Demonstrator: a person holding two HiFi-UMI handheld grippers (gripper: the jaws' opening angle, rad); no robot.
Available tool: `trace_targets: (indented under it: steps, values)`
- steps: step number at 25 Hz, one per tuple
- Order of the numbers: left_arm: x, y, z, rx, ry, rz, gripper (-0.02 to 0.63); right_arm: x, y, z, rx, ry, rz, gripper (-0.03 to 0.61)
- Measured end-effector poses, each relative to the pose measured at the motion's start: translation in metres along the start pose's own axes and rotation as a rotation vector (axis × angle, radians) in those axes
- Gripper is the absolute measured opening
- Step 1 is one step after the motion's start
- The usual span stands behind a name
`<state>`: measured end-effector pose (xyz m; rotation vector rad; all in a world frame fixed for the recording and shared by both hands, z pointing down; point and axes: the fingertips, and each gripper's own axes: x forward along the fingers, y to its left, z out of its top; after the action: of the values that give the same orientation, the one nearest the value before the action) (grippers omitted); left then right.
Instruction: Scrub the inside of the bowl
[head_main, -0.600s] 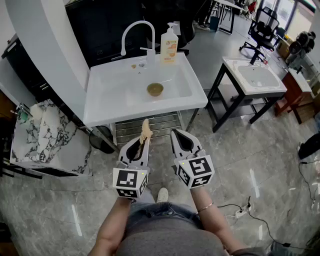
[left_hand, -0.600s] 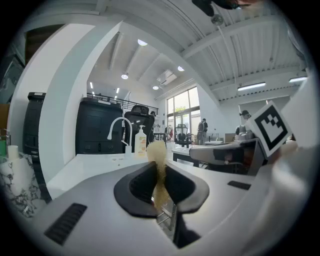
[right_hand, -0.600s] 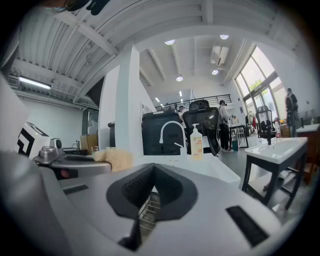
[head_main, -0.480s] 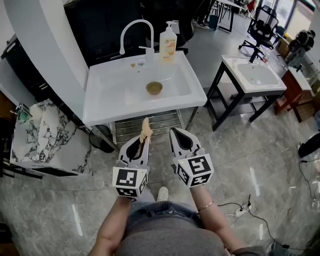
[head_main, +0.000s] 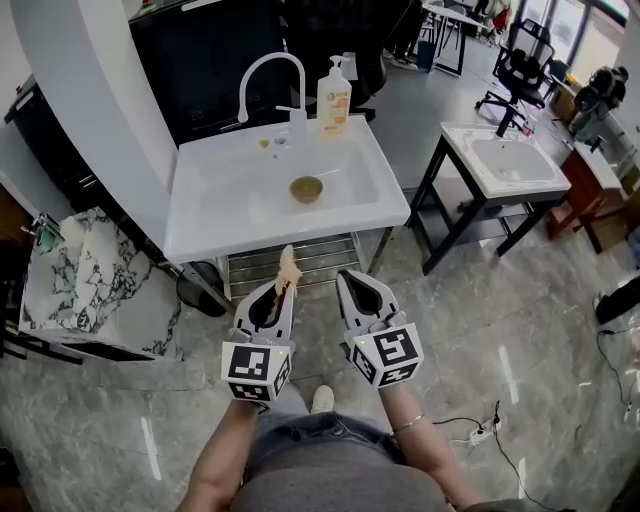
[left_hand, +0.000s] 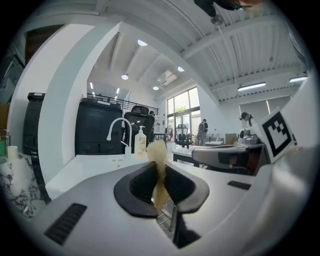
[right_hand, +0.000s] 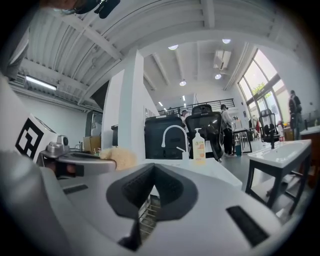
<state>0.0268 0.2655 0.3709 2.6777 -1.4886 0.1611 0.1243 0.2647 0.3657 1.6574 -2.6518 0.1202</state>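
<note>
A small brownish bowl (head_main: 306, 188) sits in the basin of the white sink (head_main: 210, 215), well ahead of both grippers. My left gripper (head_main: 282, 287) is shut on a beige scrub sponge (head_main: 289, 265) that sticks up past its tips; in the left gripper view the sponge (left_hand: 158, 157) is pinched between the dark pads (left_hand: 142, 182). My right gripper (head_main: 353, 282) is beside it, shut with nothing held, and its pads (right_hand: 172, 187) meet at the tip. Both hang over the floor, short of the sink's front edge. The bowl's inside is too small to make out.
A white faucet (head_main: 266, 78) and an orange soap bottle (head_main: 334, 97) stand at the sink's back. A wire rack (head_main: 300, 256) sits under the sink. A second sink table (head_main: 508, 158) is at right, a marble-patterned stand (head_main: 85, 275) at left, and cables (head_main: 480, 425) lie on the floor.
The view has shifted a little: the sink and bowl sit slightly higher and left, and both grippers slightly lower. The left gripper's hold on the sponge is unchanged.
</note>
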Motion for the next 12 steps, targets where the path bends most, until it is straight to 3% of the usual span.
trace_targets:
  steps: [12]
  values:
    - [0.039,0.030,0.000,-0.010,0.012,0.004,0.044,0.042,-0.019,0.000,0.012,0.003,-0.011,0.011]
